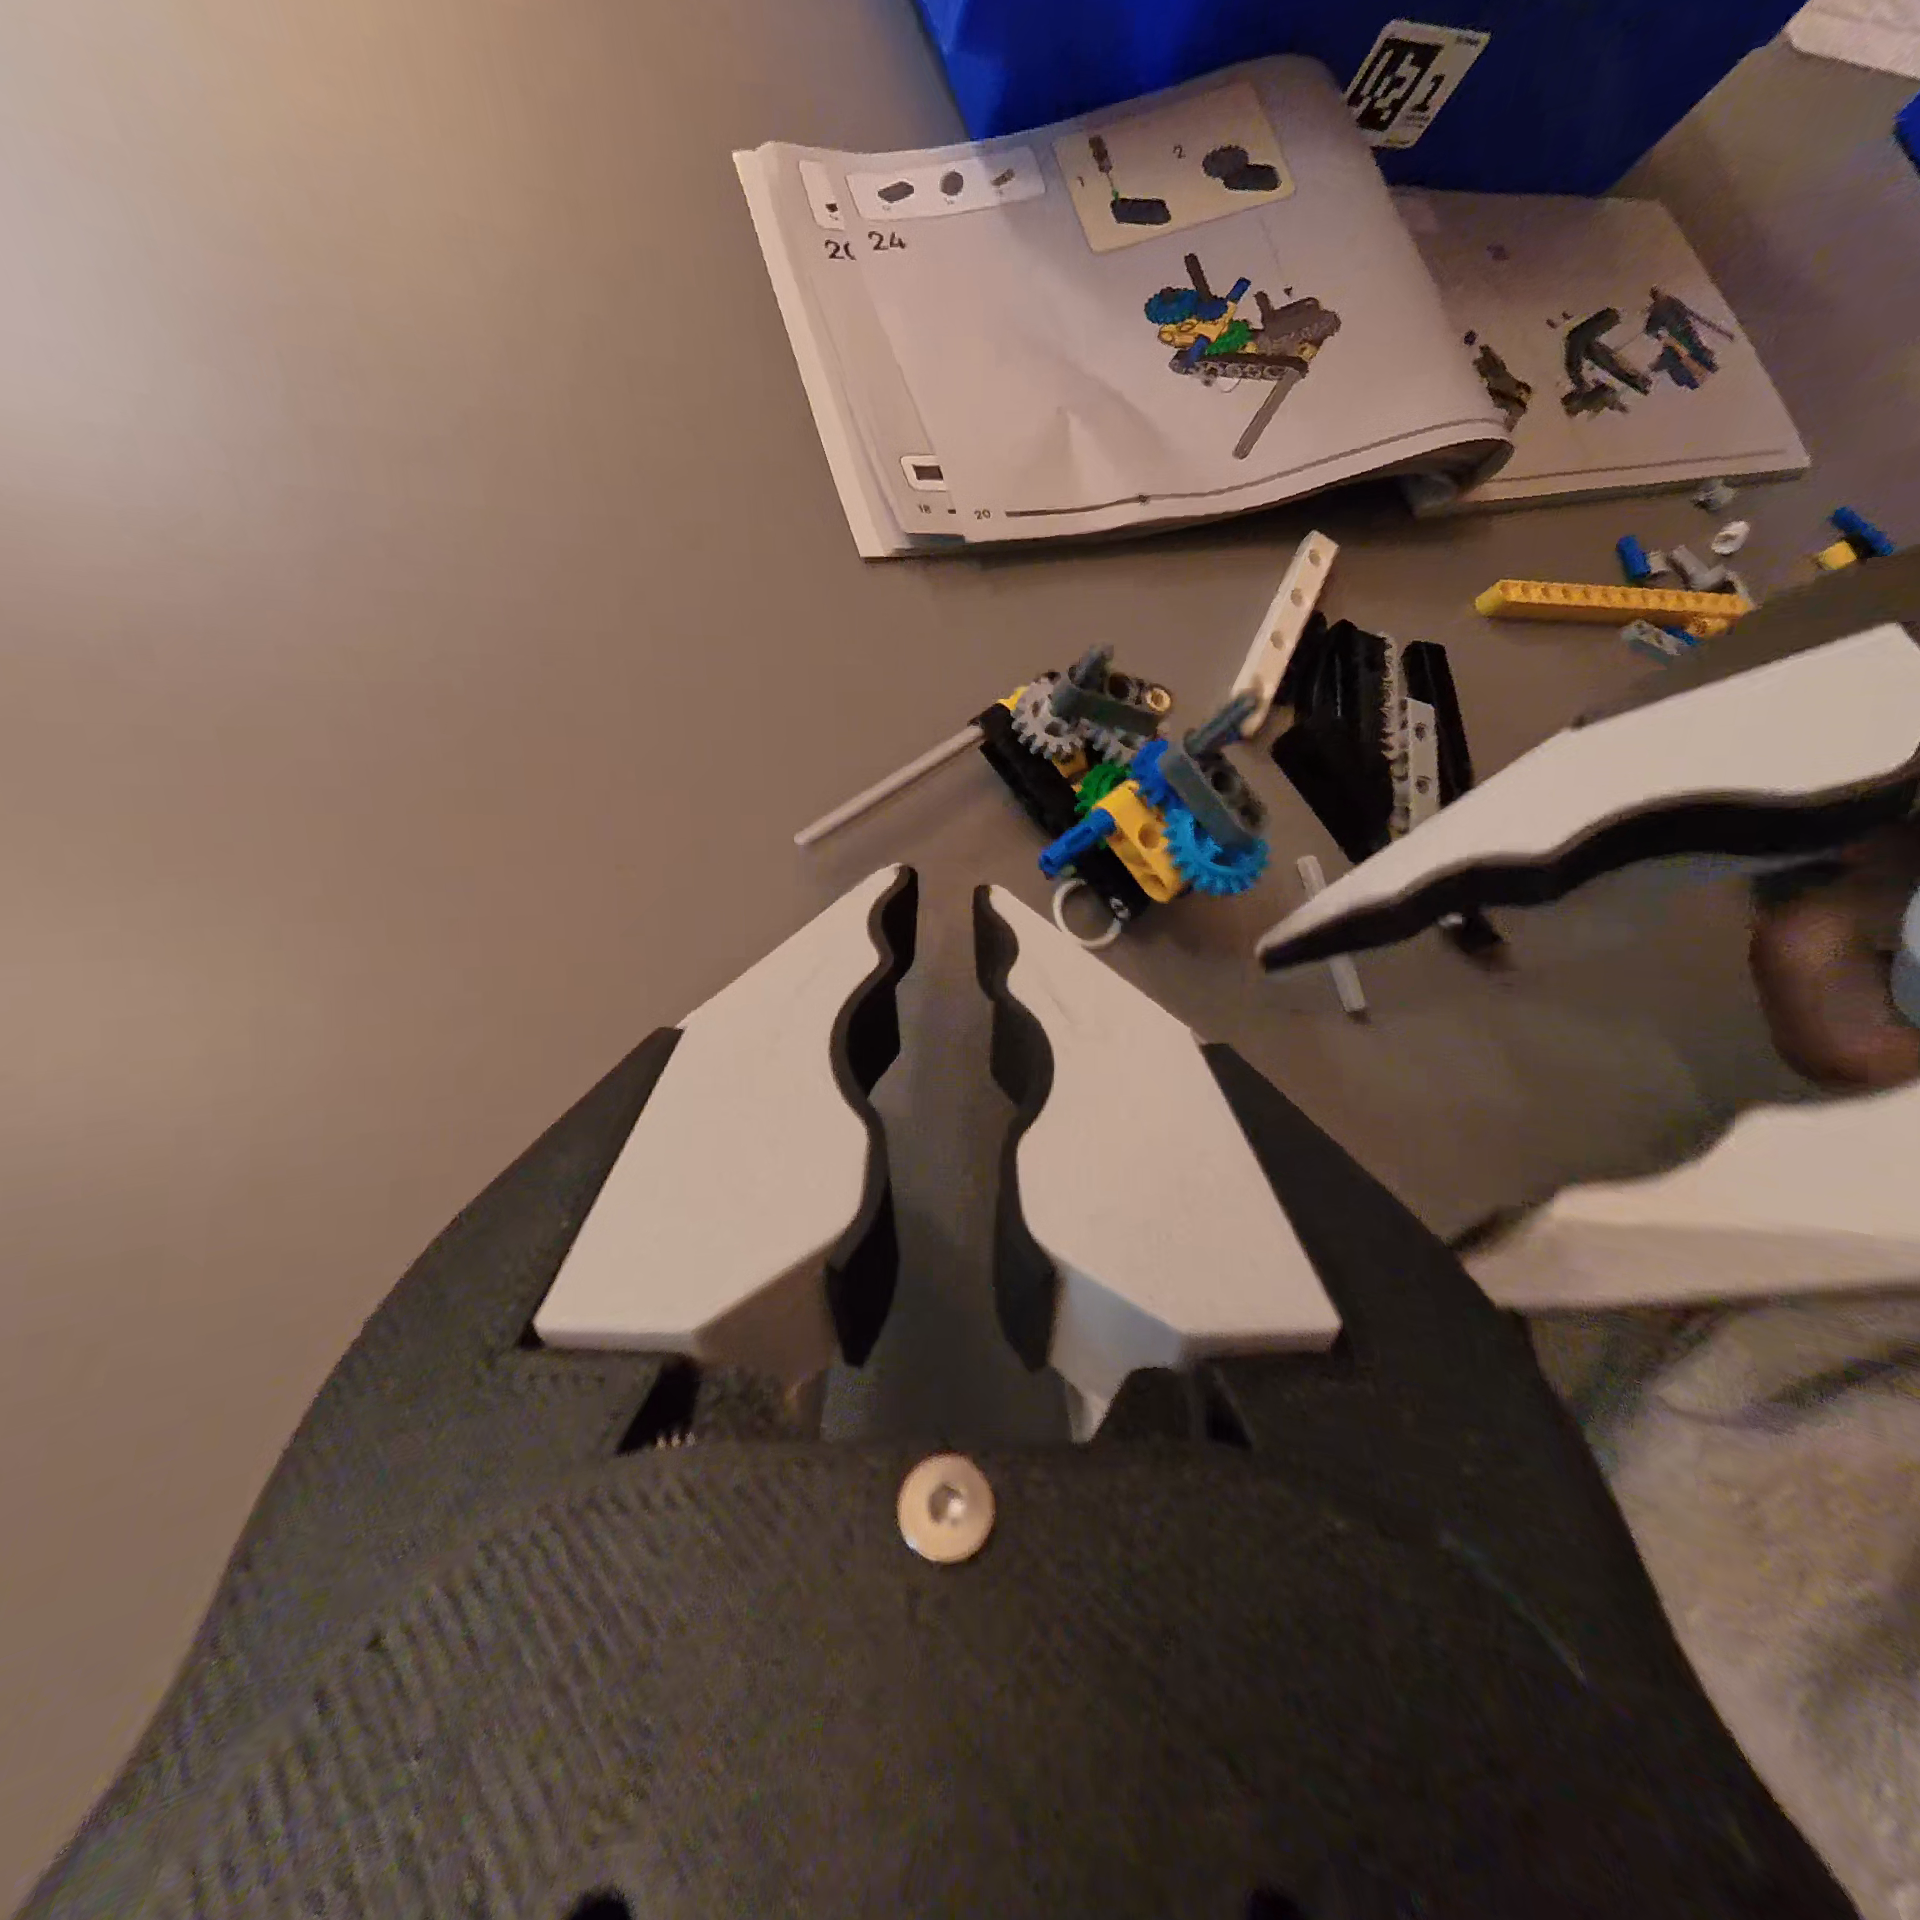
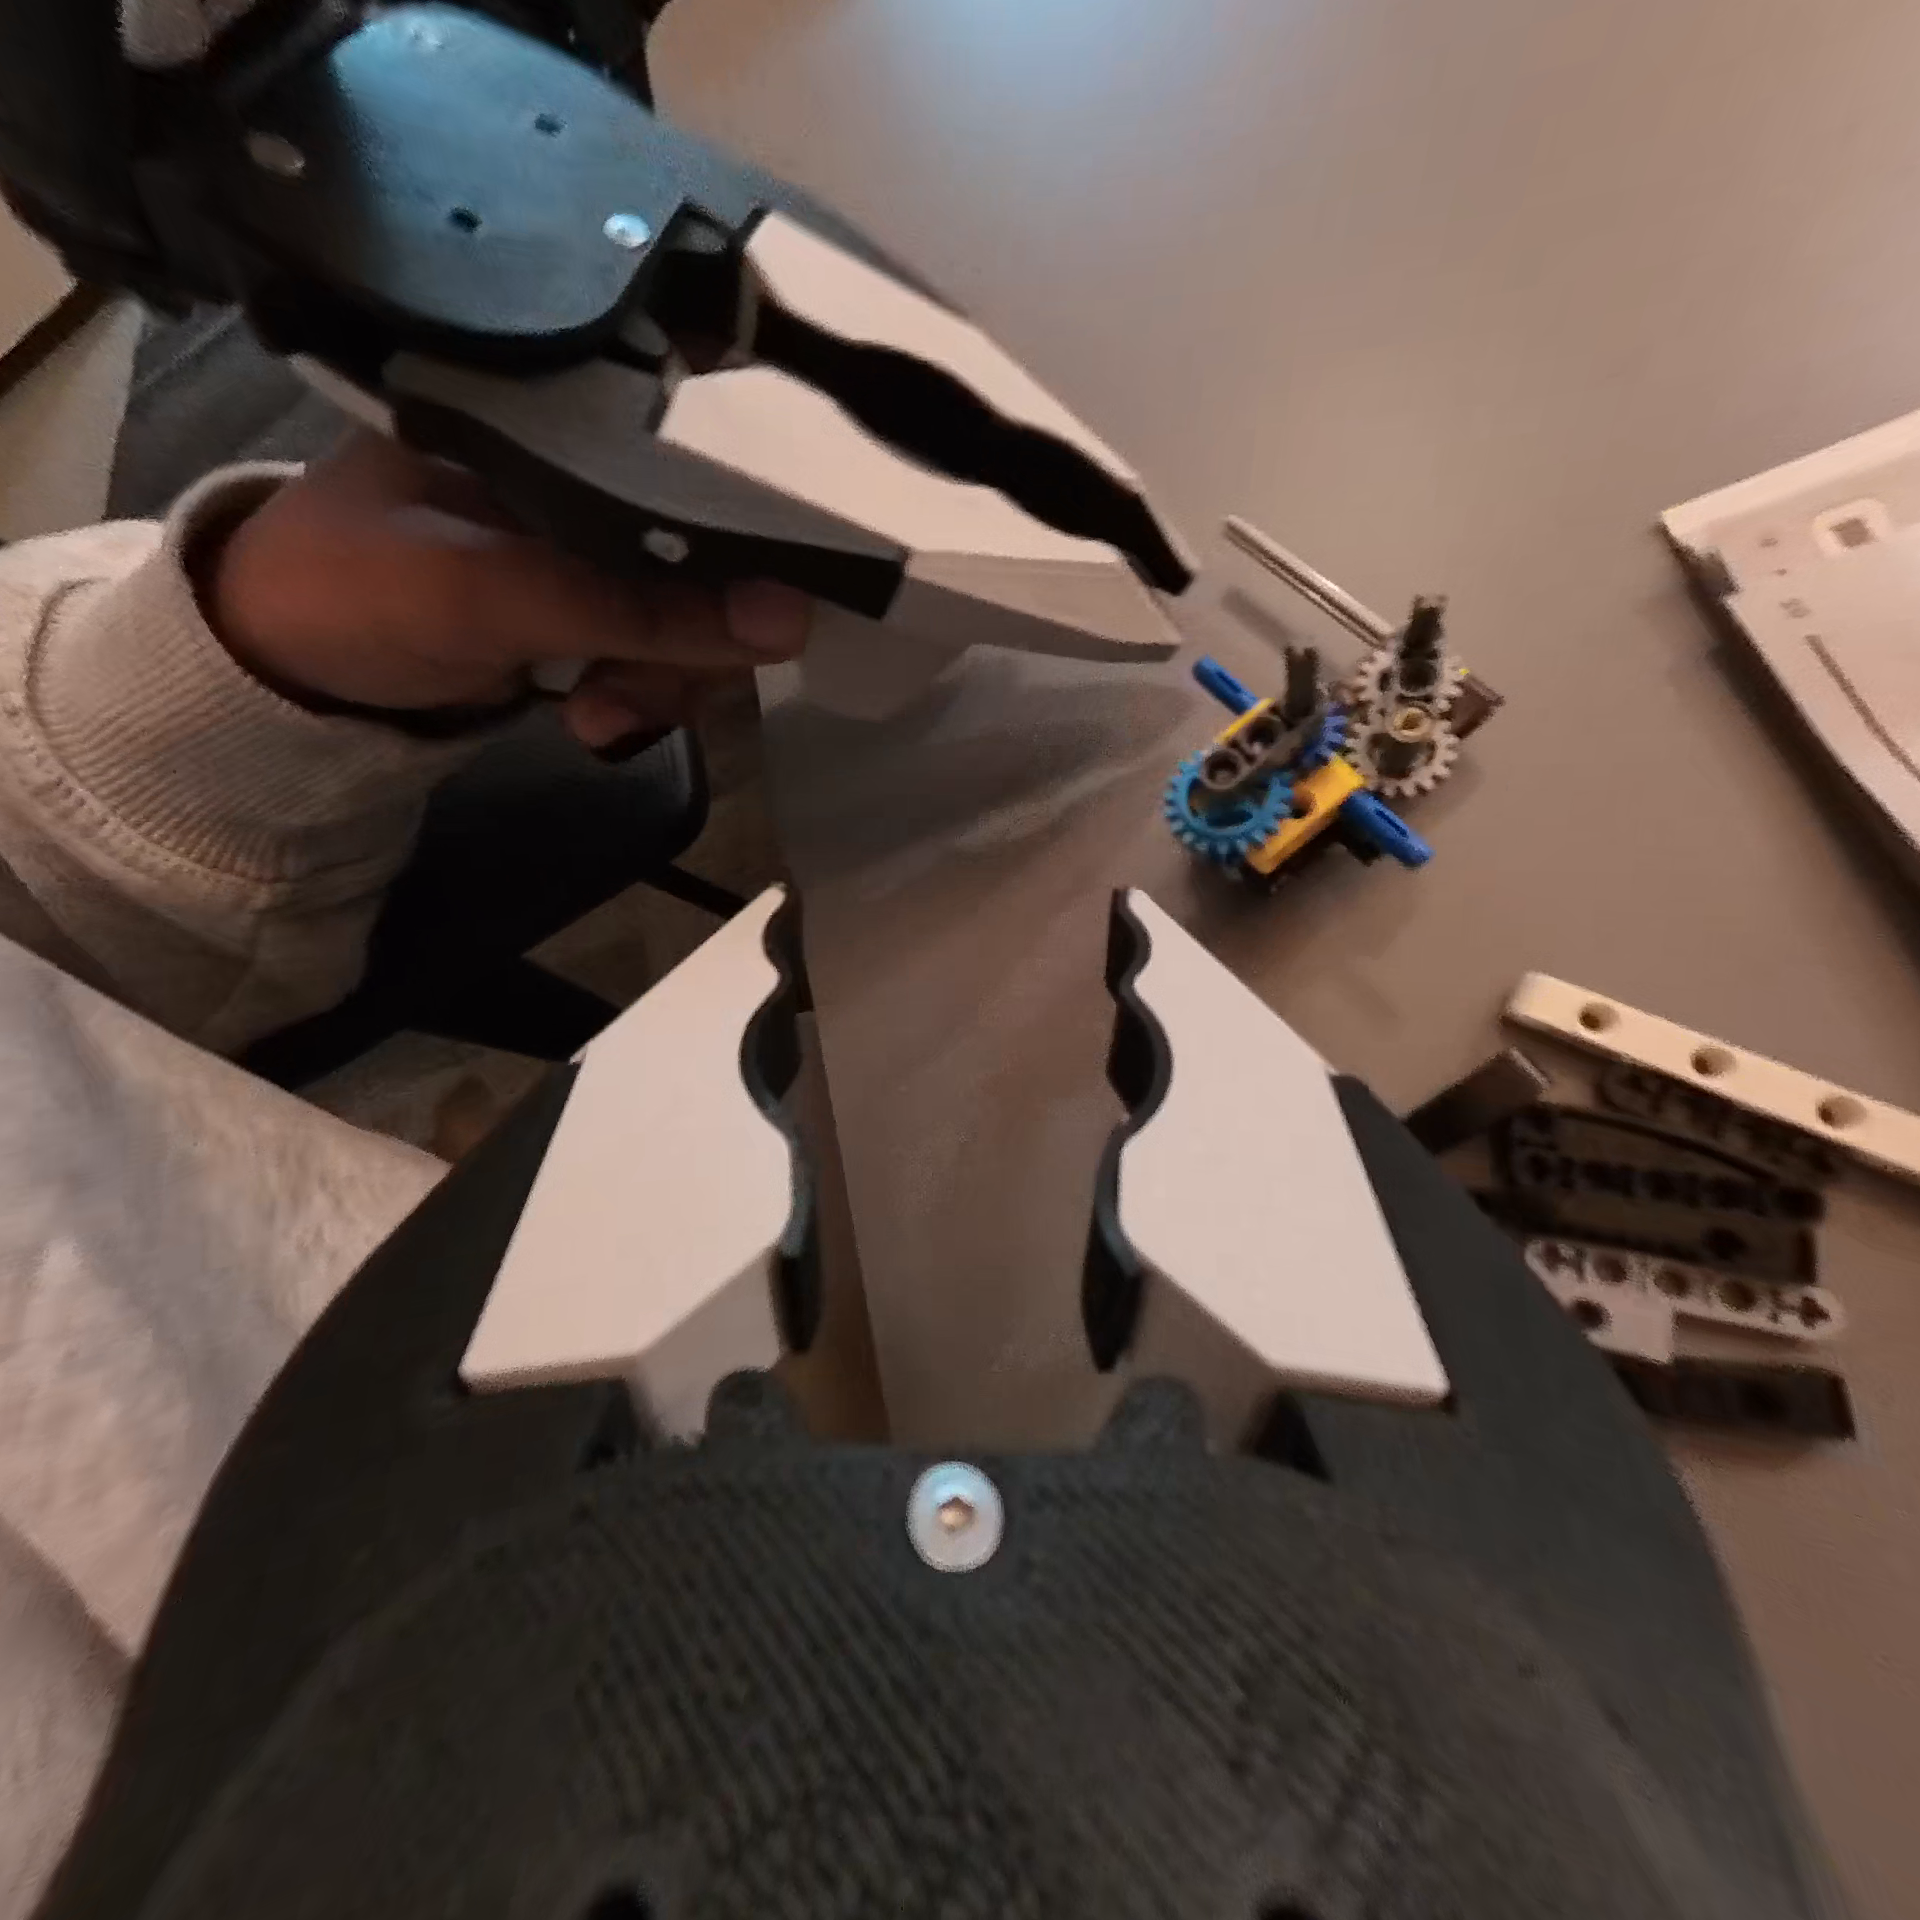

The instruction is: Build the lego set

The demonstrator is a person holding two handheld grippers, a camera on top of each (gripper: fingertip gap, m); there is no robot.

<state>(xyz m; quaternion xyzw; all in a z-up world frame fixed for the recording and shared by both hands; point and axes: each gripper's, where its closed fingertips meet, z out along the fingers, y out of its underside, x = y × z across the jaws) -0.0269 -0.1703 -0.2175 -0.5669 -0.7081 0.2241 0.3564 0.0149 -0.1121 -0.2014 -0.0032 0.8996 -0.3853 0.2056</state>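
A small Lego gear assembly (image 1: 1122,790) with blue, grey and green gears, yellow and black beams and a long grey axle (image 1: 894,779) lies on the grey-brown table. It also shows in the right wrist view (image 2: 1320,758). My left gripper (image 1: 945,888) hovers just short of it, empty, its jaws only a narrow gap apart. It shows from the side in the right wrist view (image 2: 1174,603). My right gripper (image 2: 951,904) is wide open and empty, below and left of the assembly. It enters the left wrist view from the right (image 1: 1371,1101).
An open instruction booklet (image 1: 1091,343) lies behind the assembly, before a blue box (image 1: 1195,62). A pile of black and white beams (image 1: 1361,727) lies to the right. A long yellow beam (image 1: 1610,601) and small pins lie farther right. A short light axle (image 1: 1330,935) lies near.
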